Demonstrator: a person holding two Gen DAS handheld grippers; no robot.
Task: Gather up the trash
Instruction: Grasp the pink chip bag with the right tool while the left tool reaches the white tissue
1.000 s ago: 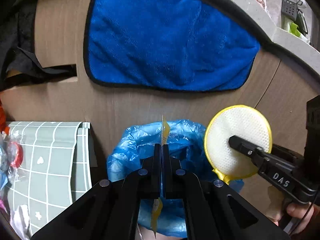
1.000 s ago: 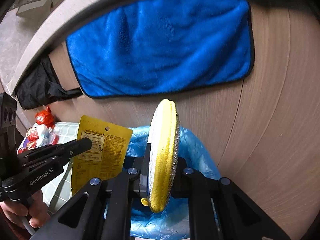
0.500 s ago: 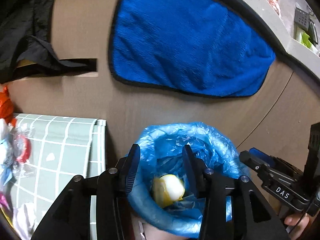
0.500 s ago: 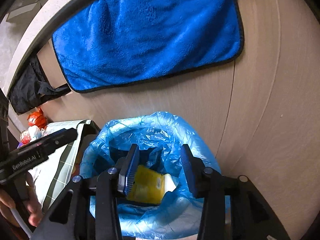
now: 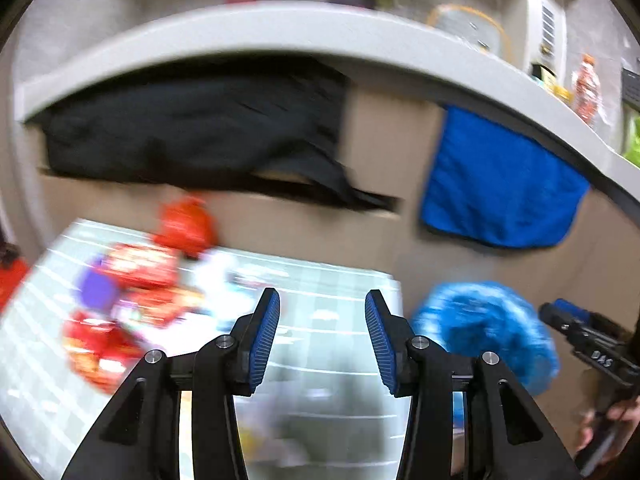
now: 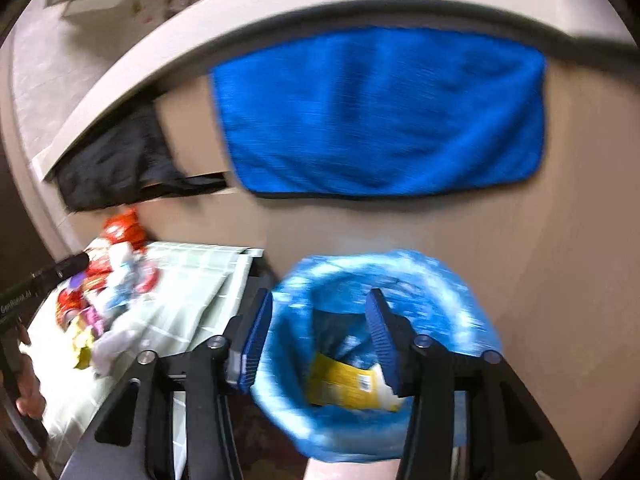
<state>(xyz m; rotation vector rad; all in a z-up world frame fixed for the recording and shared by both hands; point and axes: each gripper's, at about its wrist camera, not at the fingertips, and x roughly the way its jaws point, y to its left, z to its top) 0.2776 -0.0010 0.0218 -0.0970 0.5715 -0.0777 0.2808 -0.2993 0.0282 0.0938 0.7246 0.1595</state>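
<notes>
Your left tongs [image 5: 322, 334] are released and empty over the green checked bench [image 5: 344, 320], with the blurred heap of red wrappers [image 5: 132, 300] at its left. Your right tongs [image 6: 318, 332] are also released above the blue bin bag [image 6: 460, 312], where the yellow packet [image 6: 344, 380] lies inside.

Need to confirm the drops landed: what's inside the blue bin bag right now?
Inside the blue bin bag the right wrist view shows a yellow packet lying flat. The bag's folds and the right gripper hide whatever lies beneath it.
</notes>
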